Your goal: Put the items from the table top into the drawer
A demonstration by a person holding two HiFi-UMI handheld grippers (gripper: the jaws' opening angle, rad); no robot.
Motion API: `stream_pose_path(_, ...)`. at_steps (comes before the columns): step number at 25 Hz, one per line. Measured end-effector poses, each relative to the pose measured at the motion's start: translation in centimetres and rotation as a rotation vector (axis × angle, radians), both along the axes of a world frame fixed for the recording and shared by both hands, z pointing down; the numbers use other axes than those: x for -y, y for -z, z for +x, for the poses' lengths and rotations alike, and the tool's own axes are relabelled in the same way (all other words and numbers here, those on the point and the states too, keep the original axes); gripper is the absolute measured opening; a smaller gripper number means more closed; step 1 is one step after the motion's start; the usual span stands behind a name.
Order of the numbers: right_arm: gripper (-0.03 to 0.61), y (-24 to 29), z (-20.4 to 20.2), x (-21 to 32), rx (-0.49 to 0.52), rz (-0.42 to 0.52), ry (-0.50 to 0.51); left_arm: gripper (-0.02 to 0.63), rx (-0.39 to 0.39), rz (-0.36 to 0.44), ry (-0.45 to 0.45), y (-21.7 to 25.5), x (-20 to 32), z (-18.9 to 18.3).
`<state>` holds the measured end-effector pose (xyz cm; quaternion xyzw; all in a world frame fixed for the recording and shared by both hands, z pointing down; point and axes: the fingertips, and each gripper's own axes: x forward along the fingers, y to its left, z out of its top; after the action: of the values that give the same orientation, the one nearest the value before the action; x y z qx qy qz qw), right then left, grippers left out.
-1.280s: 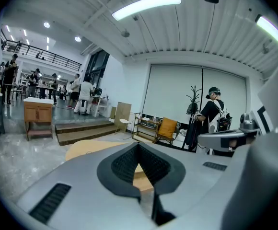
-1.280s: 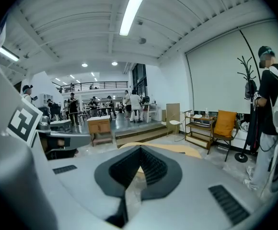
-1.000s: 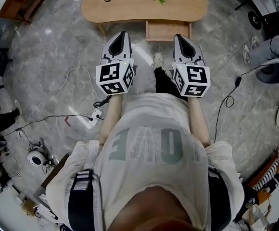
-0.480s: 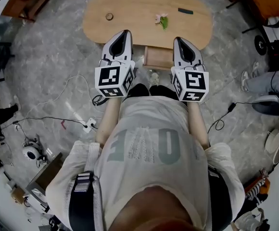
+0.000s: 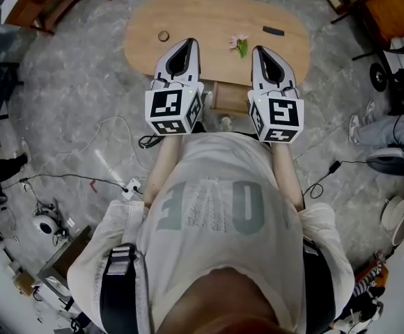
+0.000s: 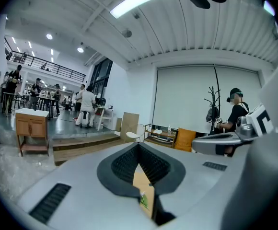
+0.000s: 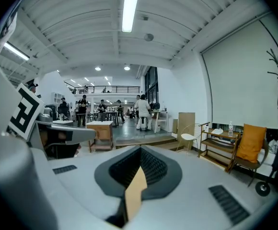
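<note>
Both grippers have come forward over the near edge of the wooden table [image 5: 209, 9]; the left gripper [image 5: 186, 44], jaws pressed together on nothing, has a small ring [image 5: 164, 36] just left of its tips. Between the two pairs of tips lies a pink-and-green sprig [image 5: 240, 44], perhaps a flower, with the open drawer [image 5: 230, 96] behind and below them. The right gripper [image 5: 260, 49] is likewise closed and empty, with a black bar [image 5: 273, 30] ahead to its right.

black cables [image 5: 56, 177] and a white power strip [image 5: 134, 185] lie on marble floor [image 5: 63, 89].
</note>
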<state>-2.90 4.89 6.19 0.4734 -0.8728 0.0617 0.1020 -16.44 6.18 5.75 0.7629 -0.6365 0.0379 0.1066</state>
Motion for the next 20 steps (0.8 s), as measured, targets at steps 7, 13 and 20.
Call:
stream_pose_path(7, 0.005, 0.2, -1.4, 1.5, 0.017, 0.004, -0.014, 0.007, 0.015, 0.001, -0.030, 0.4, 1.9, -0.5)
stream_pose_path(13, 0.005, -0.1, -3.0, 3.5, 0.023, -0.007, 0.013, 0.008, 0.043, 0.020, -0.065, 0.5, 3.4, -1.3)
stream_pose_path(20, 0.005, -1.8, -9.2, 8.2, 0.011, -0.012, 0.104, 0.007, 0.060, -0.007, -0.060, -2.5, 7.6, -5.7)
